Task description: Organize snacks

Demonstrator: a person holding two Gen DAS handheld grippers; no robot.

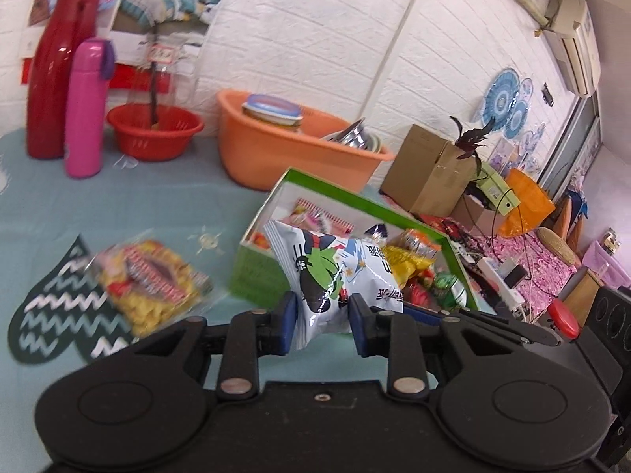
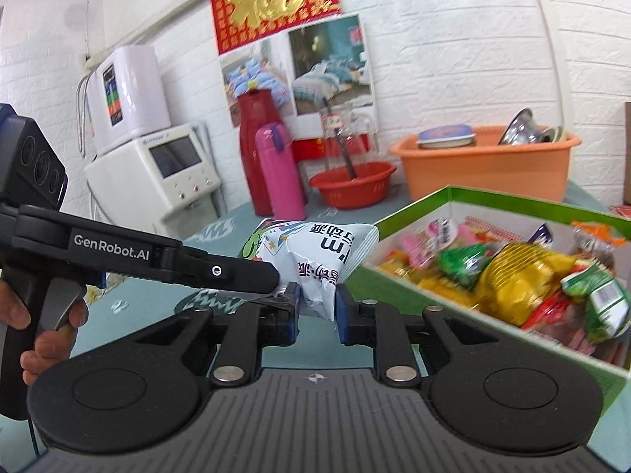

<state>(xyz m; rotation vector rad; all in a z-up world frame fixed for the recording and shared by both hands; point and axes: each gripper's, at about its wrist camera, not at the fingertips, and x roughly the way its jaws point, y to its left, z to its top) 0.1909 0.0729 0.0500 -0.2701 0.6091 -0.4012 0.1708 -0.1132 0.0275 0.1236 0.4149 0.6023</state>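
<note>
1. Pinching a crinkled white foil snack bag (image 1: 347,272) with black, green and blue print, the left gripper (image 1: 321,325) has both blue pads pressed into the bag's lower end, with the bag raised off the cloth.
2. The right gripper (image 2: 317,309) clamps the same white bag (image 2: 315,260) from the other side, its jaws drawn close onto a narrow fold of foil.
3. The bag hangs between the two grippers, just beside the near corner of a green-rimmed cardboard box (image 1: 258,276) with white inner walls.
4. That box (image 2: 493,197) already holds a heap of small packets in yellow, green, red and pink.
5. A clear packet of yellow snacks with a red label (image 1: 152,276) lies on the pale blue tablecloth (image 1: 157,205), overlapping a dark green oven mitt with white zigzags (image 1: 55,311).
6. Further back stand a tall red flask (image 1: 59,71) and a pink bottle (image 1: 84,106) side by side, then a round red basin (image 1: 154,132) and an orange plastic tub (image 1: 276,149) with metal bowls inside.
7. In the right wrist view a hand (image 2: 37,335) grips the black handle of the left tool at the picture's left edge.
</note>
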